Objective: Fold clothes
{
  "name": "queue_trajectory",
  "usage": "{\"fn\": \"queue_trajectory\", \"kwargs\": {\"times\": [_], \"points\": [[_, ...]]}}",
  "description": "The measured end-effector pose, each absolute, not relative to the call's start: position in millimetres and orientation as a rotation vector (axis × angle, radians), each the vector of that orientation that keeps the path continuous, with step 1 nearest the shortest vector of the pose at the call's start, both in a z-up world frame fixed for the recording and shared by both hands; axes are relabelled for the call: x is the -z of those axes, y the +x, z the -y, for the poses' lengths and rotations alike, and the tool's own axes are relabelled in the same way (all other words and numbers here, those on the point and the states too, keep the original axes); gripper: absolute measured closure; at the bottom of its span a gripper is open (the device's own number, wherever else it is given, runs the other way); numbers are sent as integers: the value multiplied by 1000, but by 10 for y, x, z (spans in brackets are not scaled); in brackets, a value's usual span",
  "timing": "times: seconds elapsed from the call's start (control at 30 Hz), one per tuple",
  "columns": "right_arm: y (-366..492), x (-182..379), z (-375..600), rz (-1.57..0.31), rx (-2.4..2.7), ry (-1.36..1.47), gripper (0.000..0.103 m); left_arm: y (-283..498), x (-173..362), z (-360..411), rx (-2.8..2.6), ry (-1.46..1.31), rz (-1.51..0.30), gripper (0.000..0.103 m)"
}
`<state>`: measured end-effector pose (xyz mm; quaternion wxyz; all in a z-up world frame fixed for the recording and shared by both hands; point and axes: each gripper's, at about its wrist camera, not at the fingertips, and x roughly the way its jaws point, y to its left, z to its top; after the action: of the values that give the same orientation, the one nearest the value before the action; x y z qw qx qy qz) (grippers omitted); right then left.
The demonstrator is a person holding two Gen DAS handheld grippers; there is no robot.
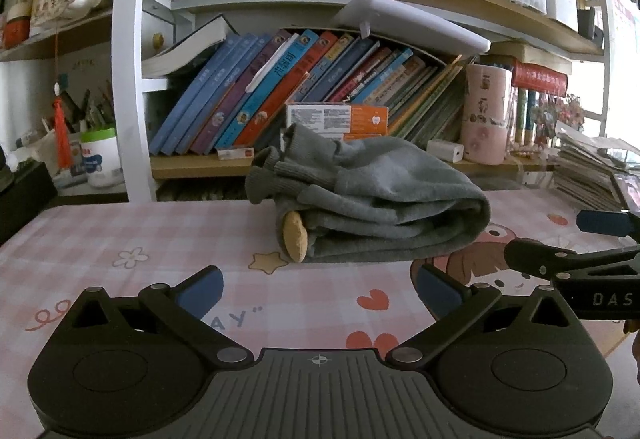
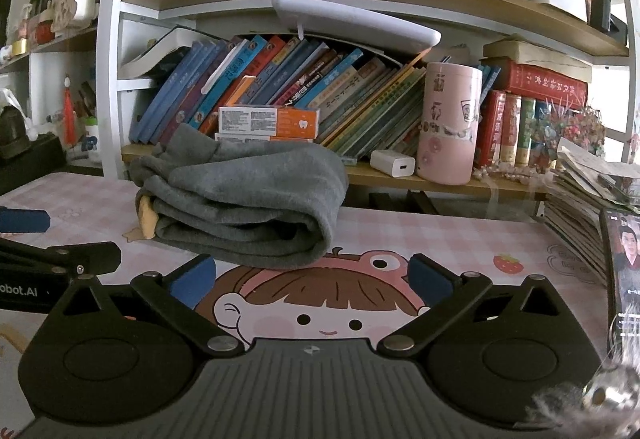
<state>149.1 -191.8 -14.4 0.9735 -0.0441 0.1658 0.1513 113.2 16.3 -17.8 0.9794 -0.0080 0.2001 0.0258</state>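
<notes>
Grey knitted garment [image 1: 372, 199], folded, is laid on the pink checked counter [image 1: 120, 231]; left gripper [image 1: 318, 285] and right gripper [image 2: 312, 279] are shown with jaws apart, empty.

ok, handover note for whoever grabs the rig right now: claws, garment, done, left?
Left claw: open, nothing between the fingers, held short of the garment.
Right claw: open, empty, also just short of it.
Grey garment: lies folded in a thick bundle on the pink checked table cover, in front of the bookshelf. Ribbed cuffs stick up at its back left; a tan patch shows at its left end.
Done: the garment looks folded and released; neither claw touches it.
Left: perhaps tuck the cuffs in and square the bundle. No other clothes are in view.
</notes>
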Motion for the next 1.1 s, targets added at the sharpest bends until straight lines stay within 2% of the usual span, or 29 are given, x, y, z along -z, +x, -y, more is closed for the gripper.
{"fn": "queue_trajectory", "kwargs": {"times": [1.1], "points": [[1520, 146, 1909, -349, -309, -94, 0, 1145, 182, -135, -60, 4, -414, 0]]}}
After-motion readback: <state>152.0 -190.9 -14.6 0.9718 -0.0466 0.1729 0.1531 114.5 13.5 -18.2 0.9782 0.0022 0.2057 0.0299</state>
